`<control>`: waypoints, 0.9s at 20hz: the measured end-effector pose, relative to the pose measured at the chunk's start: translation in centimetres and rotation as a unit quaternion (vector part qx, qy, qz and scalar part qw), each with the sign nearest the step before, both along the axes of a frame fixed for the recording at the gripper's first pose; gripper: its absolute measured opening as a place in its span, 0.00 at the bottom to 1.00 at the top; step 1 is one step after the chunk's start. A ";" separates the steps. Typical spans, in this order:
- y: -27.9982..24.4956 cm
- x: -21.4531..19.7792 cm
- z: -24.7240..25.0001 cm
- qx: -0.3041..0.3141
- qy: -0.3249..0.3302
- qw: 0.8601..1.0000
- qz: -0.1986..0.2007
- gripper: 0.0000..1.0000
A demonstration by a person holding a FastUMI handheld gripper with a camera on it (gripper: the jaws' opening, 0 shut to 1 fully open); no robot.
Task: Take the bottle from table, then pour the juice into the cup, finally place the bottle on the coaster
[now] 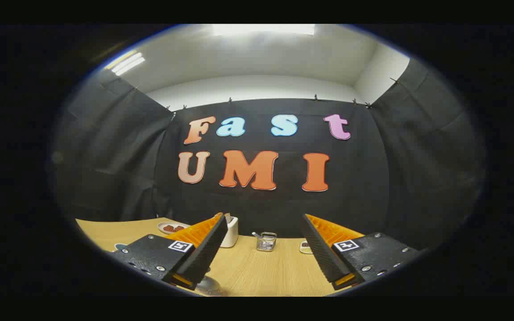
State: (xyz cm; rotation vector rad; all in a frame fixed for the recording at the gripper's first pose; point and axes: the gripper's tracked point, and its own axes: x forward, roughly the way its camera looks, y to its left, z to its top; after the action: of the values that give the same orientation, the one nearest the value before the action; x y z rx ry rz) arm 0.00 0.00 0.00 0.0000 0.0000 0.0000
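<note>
my gripper [263,249] spread wide with nothing between its fingers, wooden table [257,272] below, a grey rounded thing [209,285], perhaps the bottle's top, under my left finger, small wire basket [266,241] beyond, white holder [230,232], small plate [171,228] far left

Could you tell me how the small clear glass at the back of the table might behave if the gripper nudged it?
The glass looks small and light, so it would probably slide on the smooth table. Something stands in it, so it may tip. The gripper is open, well short of it.
</note>
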 end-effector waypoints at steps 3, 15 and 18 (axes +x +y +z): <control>0.6 -0.1 -0.4 -0.001 0.005 1.000 0.006 0.99; 1.8 -0.4 0.2 0.012 0.011 1.000 0.015 0.99; 2.3 -0.7 -0.1 0.016 0.017 0.999 0.022 0.99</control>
State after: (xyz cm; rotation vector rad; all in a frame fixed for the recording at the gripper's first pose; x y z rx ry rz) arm -0.72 2.31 -0.13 0.0313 0.0341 0.0442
